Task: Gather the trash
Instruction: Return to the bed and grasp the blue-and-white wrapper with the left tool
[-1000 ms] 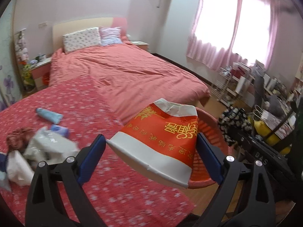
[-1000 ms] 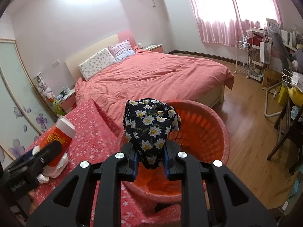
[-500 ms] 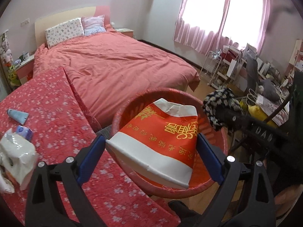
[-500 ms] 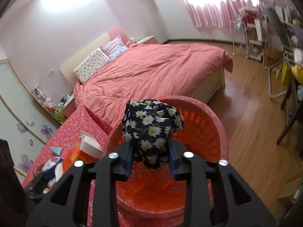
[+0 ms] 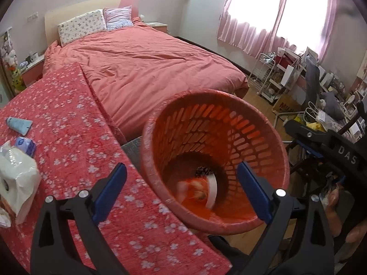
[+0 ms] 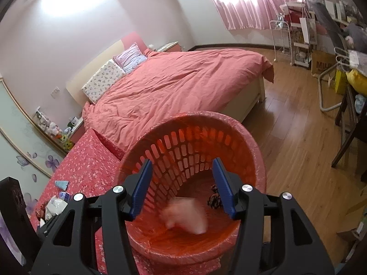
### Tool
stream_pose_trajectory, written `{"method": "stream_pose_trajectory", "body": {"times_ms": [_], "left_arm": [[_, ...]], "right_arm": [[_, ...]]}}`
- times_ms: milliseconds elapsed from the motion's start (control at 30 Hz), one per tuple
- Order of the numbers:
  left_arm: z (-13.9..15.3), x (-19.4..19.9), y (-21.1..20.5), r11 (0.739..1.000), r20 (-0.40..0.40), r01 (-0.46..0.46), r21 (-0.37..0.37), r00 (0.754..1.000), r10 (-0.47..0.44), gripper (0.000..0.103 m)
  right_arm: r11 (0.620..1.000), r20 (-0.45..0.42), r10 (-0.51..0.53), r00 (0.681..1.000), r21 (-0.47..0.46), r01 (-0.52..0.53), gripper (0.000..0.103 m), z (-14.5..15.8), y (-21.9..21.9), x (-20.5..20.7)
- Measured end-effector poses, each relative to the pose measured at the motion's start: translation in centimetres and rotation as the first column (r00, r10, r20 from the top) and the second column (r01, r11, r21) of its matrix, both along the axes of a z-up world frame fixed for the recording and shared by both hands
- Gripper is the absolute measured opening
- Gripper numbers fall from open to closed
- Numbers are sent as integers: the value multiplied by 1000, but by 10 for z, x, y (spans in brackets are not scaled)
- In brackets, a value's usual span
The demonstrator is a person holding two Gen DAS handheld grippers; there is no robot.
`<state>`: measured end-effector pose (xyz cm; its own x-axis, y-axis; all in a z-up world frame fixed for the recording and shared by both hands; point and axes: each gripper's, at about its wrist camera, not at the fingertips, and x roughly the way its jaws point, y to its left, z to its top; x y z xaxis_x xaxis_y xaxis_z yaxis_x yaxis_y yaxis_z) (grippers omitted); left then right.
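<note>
L gripper point(image 5: 181, 192) & R gripper point(image 6: 182, 190): jaws spread wide, nothing held, both poised over orange basket point(image 5: 273, 137) so drops land inside. Orange-white packet point(image 5: 201, 190) (blurred) and floral bundle point(image 6: 214, 198) lie at bottom. More trash waits on table point(image 5: 68, 119).

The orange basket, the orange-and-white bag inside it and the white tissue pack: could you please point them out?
orange basket point(image 5: 257, 123): left wrist view, inner slotted wall.
orange-and-white bag point(image 5: 201, 190): left wrist view, blurred orange middle.
white tissue pack point(image 5: 16, 178): left wrist view, top face.
</note>
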<state>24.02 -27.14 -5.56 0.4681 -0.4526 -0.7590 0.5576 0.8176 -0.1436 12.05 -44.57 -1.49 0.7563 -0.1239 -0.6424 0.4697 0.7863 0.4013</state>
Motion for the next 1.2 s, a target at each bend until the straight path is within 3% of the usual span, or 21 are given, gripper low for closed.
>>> {"method": "stream_pose_trajectory", "body": {"times_ms": [333,700,967,1200], "left_arm": [[18,-13,61,994,86,-103,45,991,98,95],[49,-25,158,965,179,-259,38,952,248,95],[64,-29,238,914,222,-404,22,894,390,95],[60,-27,326,829,233,-559,30,810,538,95]], "right_arm": [[995,-3,56,998,-86,-56,55,15,25,3],[970,-14,188,982,-151,-188,55,25,86,14],[941,-29,294,955,-167,-295,55,26,140,25],[906,-42,373,927,-199,-374,55,23,188,36]]}}
